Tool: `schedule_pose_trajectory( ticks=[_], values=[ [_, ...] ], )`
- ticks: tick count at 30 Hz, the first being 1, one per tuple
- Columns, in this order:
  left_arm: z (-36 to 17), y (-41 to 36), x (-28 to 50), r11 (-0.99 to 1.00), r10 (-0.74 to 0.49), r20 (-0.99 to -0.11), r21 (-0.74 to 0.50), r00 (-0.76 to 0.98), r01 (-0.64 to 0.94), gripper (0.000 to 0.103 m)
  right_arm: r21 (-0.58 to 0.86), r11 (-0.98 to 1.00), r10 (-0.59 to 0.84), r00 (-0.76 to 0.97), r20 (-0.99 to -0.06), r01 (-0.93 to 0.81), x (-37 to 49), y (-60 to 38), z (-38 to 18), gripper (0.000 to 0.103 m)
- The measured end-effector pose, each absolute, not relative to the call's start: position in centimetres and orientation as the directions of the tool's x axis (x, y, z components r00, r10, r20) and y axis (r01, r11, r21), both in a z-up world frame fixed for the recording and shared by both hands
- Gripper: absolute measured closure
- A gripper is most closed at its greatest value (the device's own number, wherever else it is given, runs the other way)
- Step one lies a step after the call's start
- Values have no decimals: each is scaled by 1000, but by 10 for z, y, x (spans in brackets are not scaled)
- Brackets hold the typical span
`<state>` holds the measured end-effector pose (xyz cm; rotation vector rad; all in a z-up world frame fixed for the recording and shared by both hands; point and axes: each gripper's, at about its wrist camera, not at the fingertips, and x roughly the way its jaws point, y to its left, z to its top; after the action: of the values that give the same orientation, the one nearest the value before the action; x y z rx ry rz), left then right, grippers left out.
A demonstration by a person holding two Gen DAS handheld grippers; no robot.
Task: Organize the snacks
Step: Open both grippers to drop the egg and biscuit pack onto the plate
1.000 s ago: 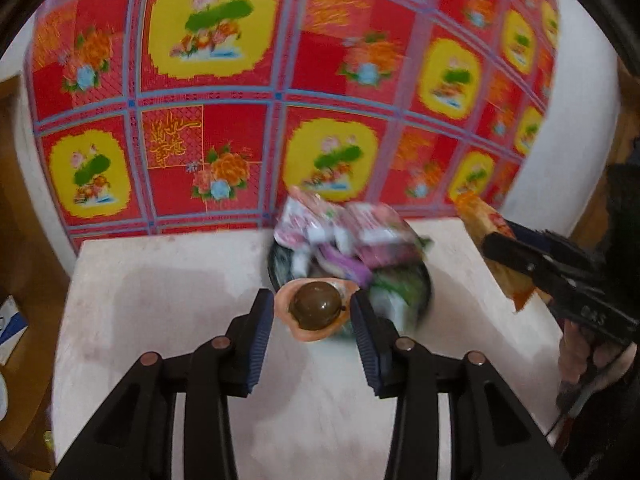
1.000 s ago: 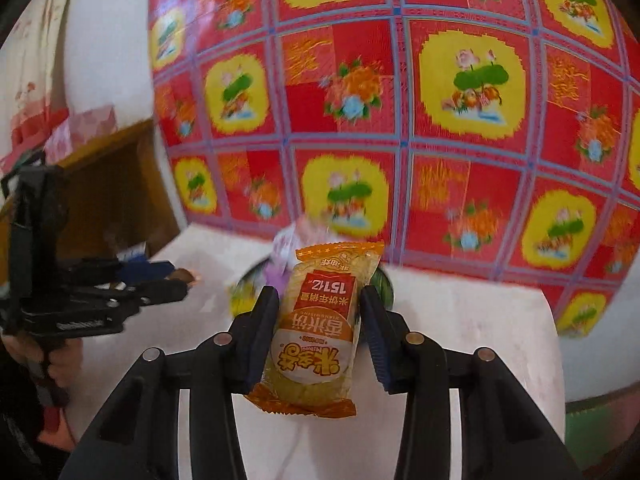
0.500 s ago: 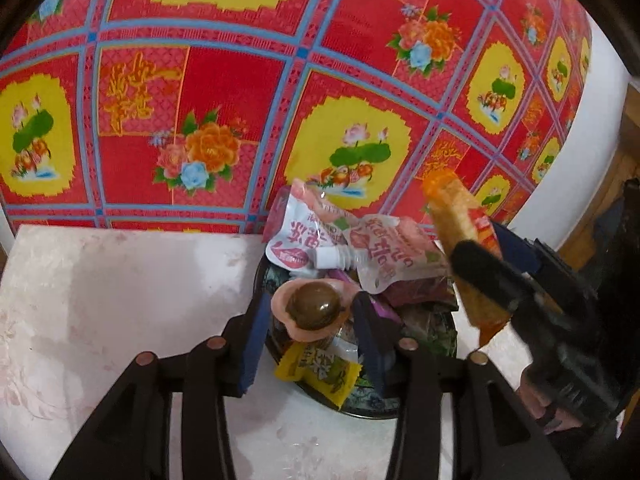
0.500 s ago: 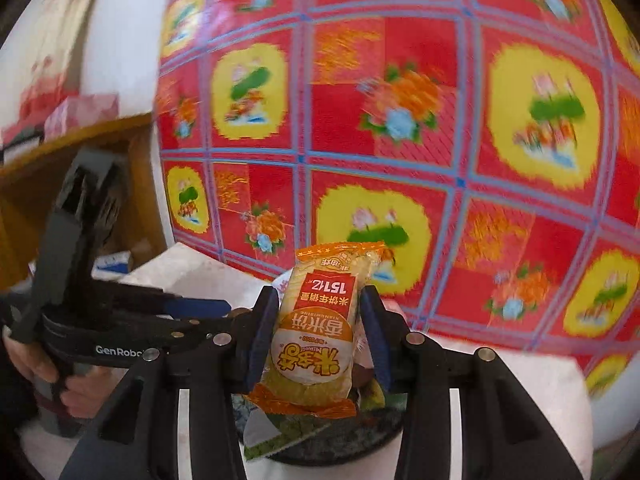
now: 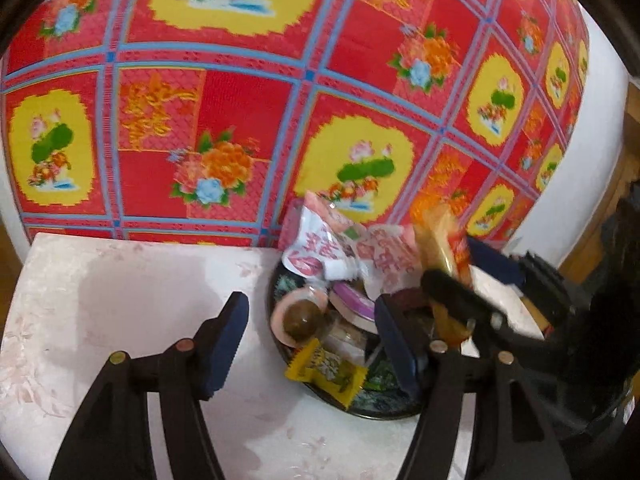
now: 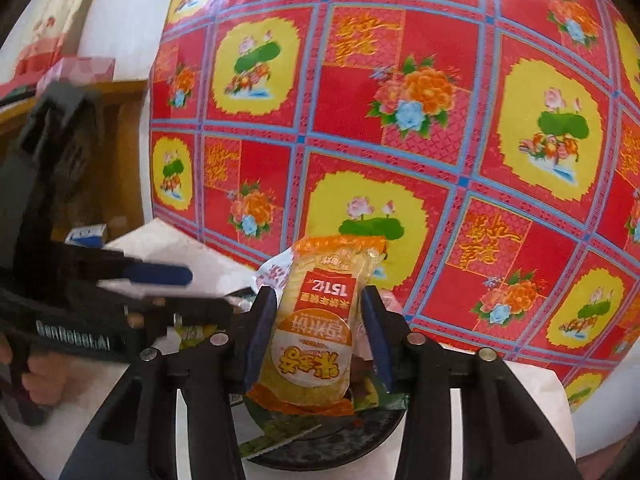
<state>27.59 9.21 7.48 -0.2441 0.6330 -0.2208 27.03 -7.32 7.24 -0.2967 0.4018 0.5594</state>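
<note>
While its jaws are opening, the left gripper (image 5: 308, 340) stands wide over the near edge of a dark plate (image 5: 372, 410), and nothing is pressed between its blue pads. A round brown sweet in a peach-coloured wrapper (image 5: 298, 318) lies loose between the fingers on the plate's left side, clear of both pads, with a yellow packet (image 5: 326, 372) just in front of it at the rim. Behind these sit a purple-edged packet (image 5: 354, 308) and white-and-pink pouches (image 5: 332, 248) heaped toward the back of the plate.

From the right wrist view, the right gripper (image 6: 320, 328) has an orange-and-yellow snack bag (image 6: 320, 320) upright between its fingers, directly above the plate (image 6: 320, 446). Its jaws are opening too; the left pad lies against the bag's side, while on the right a slim gap seems to show, so whether the bag is truly clamped I cannot tell. The bag's lower end hangs near the heap of snacks. In the left wrist view the same bag (image 5: 440, 240) shows blurred at the plate's far right.

A hand (image 6: 40, 372) grips the left gripper's handle at the left edge of the right view. The plate rests on a pale table (image 5: 140, 280), close to its back edge. Beyond hangs a red cloth (image 5: 240, 100) with yellow flower panels and blue lines, and a white wall (image 5: 596, 140) stands to the right of it.
</note>
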Motion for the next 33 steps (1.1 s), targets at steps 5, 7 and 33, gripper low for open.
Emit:
schedule_pose_trajectory(
  ticks=[5, 7, 33],
  values=[
    [76, 101, 276, 938, -284, -553, -331, 784, 106, 34, -145, 815, 452, 772, -447, -561, 271, -77, 72, 44],
    [75, 100, 276, 938, -285, -556, -329, 781, 107, 34, -129, 819, 455, 771, -446, -559, 272, -81, 74, 42],
    [101, 85, 237, 991, -113, -584, -125, 804, 49, 34, 51, 834, 485, 685, -543, -550, 249, -118, 93, 39]
  ],
)
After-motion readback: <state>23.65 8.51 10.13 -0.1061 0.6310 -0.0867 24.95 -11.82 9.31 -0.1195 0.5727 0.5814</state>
